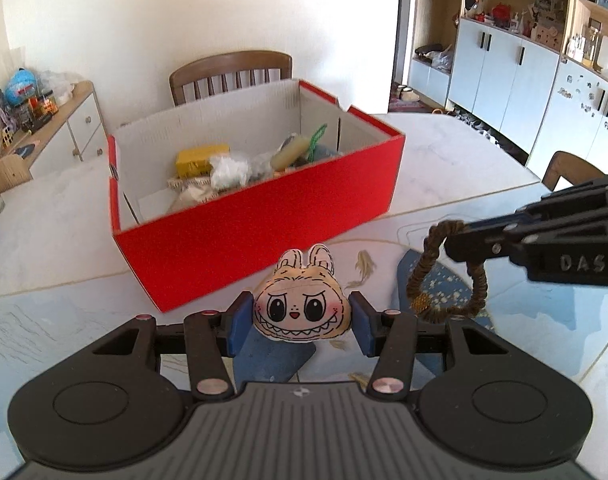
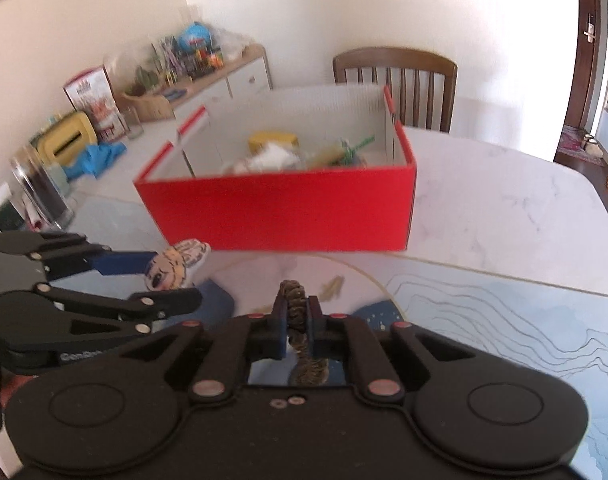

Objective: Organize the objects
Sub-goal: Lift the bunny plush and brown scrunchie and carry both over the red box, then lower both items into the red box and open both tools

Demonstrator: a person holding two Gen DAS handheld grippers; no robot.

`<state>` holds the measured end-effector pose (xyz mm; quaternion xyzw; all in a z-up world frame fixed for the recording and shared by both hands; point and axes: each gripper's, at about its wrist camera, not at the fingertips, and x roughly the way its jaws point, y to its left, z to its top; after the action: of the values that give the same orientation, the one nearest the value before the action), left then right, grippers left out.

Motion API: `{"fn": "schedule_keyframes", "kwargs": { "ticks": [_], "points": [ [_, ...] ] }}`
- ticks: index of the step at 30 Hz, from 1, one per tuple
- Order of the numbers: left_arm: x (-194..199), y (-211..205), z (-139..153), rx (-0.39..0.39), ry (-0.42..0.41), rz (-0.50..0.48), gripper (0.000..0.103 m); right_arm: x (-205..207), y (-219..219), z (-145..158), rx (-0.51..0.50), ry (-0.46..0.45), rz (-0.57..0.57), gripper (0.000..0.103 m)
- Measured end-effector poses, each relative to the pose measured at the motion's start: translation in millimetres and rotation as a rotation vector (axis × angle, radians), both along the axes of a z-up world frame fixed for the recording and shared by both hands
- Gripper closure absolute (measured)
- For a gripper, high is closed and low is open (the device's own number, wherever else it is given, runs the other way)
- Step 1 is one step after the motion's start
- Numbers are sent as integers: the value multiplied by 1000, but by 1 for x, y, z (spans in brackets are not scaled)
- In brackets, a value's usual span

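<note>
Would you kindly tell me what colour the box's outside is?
Red box, with a white inside; clearest in the left wrist view.

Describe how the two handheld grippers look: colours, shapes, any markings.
Both are alike: the left gripper and right gripper have matte black bodies with two round discs, black linkage bars on silver and reddish rivets, and blue finger pads. White raised lettering marks the side. No cables or sleeves show.

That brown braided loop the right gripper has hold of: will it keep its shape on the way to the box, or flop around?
Probably floppy: the braided loop hangs slack below the right gripper, sagging into an uneven ring. It looks light, being thin cord, so it may swing. The woven surface looks rough, so slipping from the fingers seems unlikely.
</note>
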<state>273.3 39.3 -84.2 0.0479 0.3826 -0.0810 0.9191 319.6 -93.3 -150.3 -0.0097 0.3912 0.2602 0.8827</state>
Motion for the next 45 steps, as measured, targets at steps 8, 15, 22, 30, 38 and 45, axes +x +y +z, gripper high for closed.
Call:
{"fn": "schedule_keyframes", "kwargs": {
  "ticks": [8, 15, 22, 30, 38, 45],
  "points": [
    [4, -4, 38, 27, -17, -2, 52, 5, -1, 47, 28, -66, 30, 96],
    [20, -5, 69, 67, -46, -26, 52, 21, 11, 76, 32, -120, 68, 96],
    [44, 6, 87, 76, -75, -35, 52, 46, 31, 96, 0, -186, 98, 95],
    [78, 21, 89, 112, -89, -41, 52, 77, 52, 100, -26, -217, 113, 95],
    [123, 37, 67, 119, -41, -39, 52, 116, 69, 83, -34, -174, 114, 95],
    [159, 50, 28, 109, 46, -22, 52, 143, 80, 53, -38, -92, 92, 95]
  ]
}}
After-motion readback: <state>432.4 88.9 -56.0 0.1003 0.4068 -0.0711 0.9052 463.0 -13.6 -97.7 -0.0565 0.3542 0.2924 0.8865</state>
